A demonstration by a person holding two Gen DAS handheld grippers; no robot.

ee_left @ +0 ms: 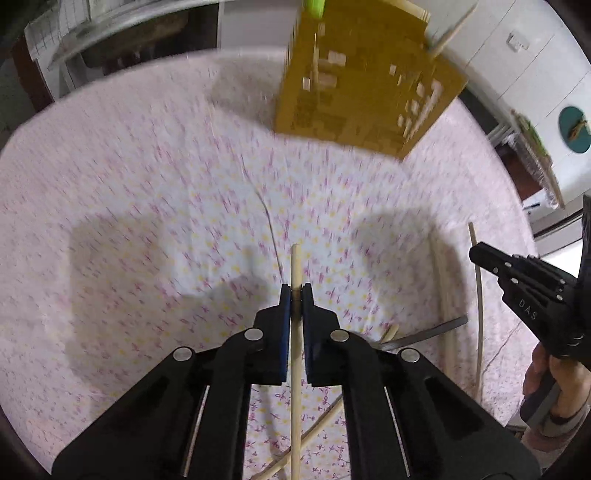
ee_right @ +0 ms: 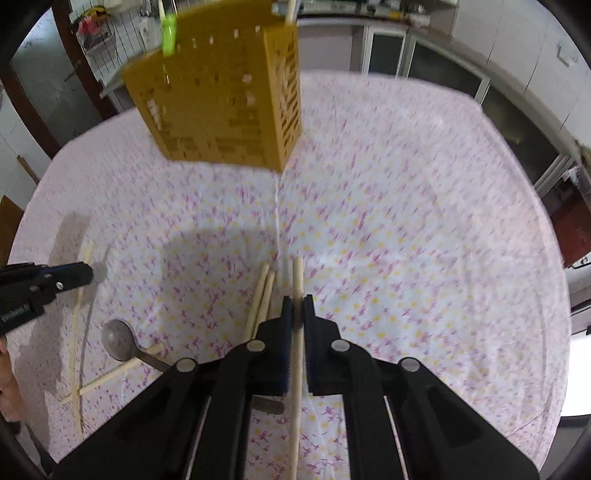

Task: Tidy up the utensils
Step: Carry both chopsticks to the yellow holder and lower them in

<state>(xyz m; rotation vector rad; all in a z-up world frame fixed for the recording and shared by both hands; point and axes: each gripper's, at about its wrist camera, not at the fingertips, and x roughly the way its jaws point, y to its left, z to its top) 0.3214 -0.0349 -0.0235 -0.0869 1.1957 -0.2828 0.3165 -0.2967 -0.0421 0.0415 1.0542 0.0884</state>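
Observation:
A yellow perforated utensil holder (ee_left: 365,85) stands at the far side of the floral tablecloth; it also shows in the right wrist view (ee_right: 225,99), with a green-handled utensil (ee_right: 169,33) and a wooden stick in it. My left gripper (ee_left: 296,291) is shut on a wooden chopstick (ee_left: 295,266), held above the cloth. My right gripper (ee_right: 297,306) is shut on another wooden chopstick (ee_right: 297,280). More chopsticks (ee_right: 262,295) and a metal spoon (ee_right: 120,339) lie on the cloth below the right gripper.
Loose chopsticks (ee_right: 75,332) lie crossed at the left in the right wrist view. The tablecloth (ee_left: 147,184) covers a round table. White cabinets (ee_left: 517,55) stand behind. The right gripper shows at the right edge of the left wrist view (ee_left: 476,254).

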